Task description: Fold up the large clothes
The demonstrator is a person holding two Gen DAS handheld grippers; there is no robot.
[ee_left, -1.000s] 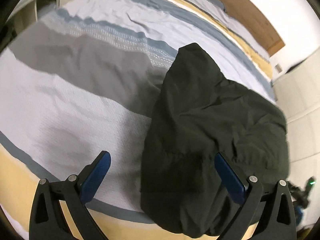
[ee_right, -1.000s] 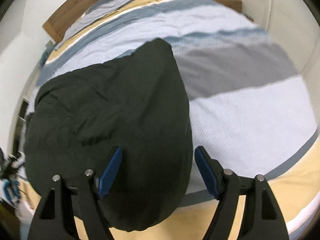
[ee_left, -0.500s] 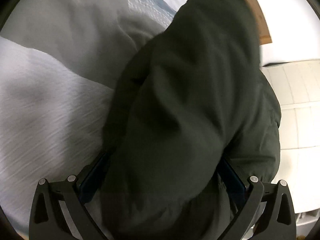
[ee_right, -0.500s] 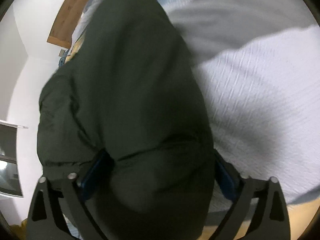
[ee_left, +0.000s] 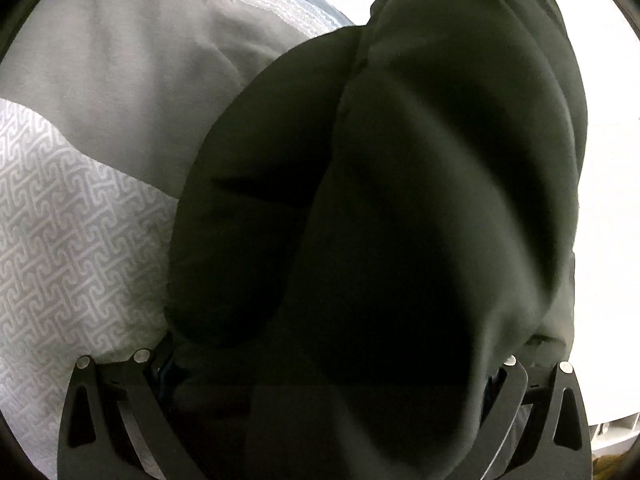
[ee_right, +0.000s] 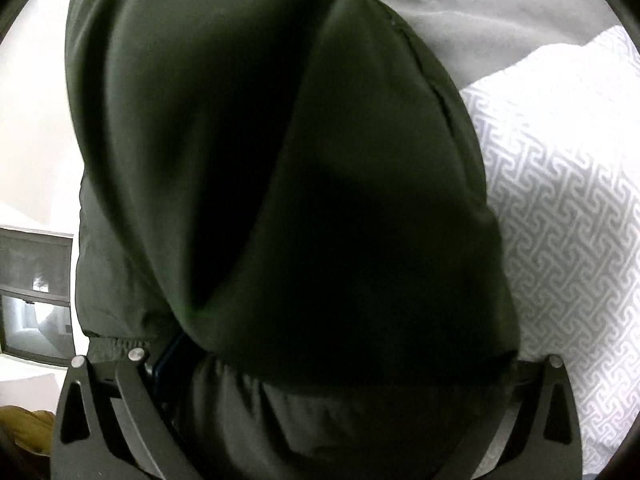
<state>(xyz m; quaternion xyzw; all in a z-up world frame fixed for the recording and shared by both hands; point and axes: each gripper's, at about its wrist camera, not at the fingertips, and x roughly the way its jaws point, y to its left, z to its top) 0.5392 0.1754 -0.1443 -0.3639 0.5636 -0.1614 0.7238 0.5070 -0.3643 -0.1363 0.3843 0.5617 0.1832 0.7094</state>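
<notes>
Both wide grippers, left gripper (ee_left: 328,364) and right gripper (ee_right: 344,356), straddle the dark jacket (ee_left: 400,200) at the bed (ee_left: 80,220) edge, seemingly ungripped; next, close on its hem

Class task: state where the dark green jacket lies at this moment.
The dark green jacket fills both wrist views: it lies on the patterned bedspread, bulging between the wide fingers of the left gripper and the right gripper.

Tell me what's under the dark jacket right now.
The dark jacket lies on the patterned bedspread, grey further back. Whatever is directly beneath it is covered, as are most of both grippers' fingers.
</notes>
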